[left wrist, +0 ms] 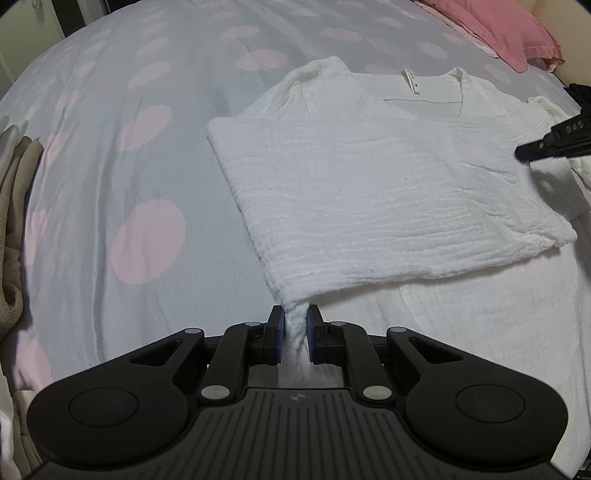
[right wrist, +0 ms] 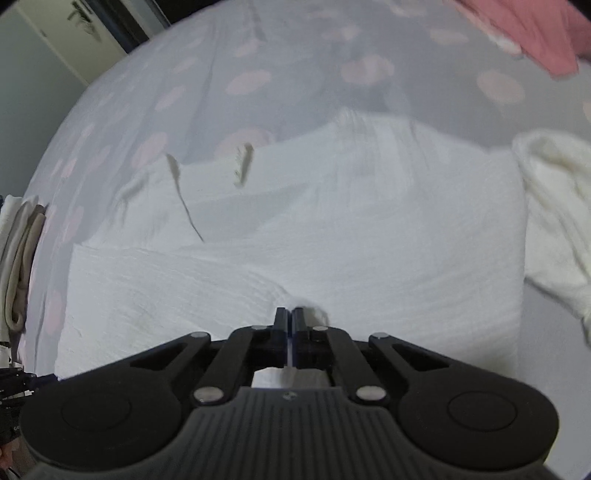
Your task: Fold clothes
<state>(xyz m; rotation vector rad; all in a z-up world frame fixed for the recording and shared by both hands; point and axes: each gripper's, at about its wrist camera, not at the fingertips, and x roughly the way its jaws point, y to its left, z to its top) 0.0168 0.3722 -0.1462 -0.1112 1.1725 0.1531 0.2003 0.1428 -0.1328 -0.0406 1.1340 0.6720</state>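
Note:
A white crinkled garment (left wrist: 369,184) lies partly folded on the bed, neck label (left wrist: 410,81) at the far side. My left gripper (left wrist: 295,321) is shut on the near left corner of its folded top layer, the cloth bunched between the blue pads. The right gripper (left wrist: 524,152) reaches in from the right edge over the garment's far right part. In the right wrist view the right gripper (right wrist: 291,314) has its jaws pressed together at a raised pucker of the white garment (right wrist: 332,240), seemingly pinching a thin fold. A loose sleeve (right wrist: 554,221) trails to the right.
The bedspread (left wrist: 129,147) is grey with pink dots and wrinkled. A pink pillow (left wrist: 498,26) lies at the far right corner. A stack of beige and white clothes (left wrist: 11,221) sits at the bed's left edge. A door and wall show at the far left (right wrist: 55,55).

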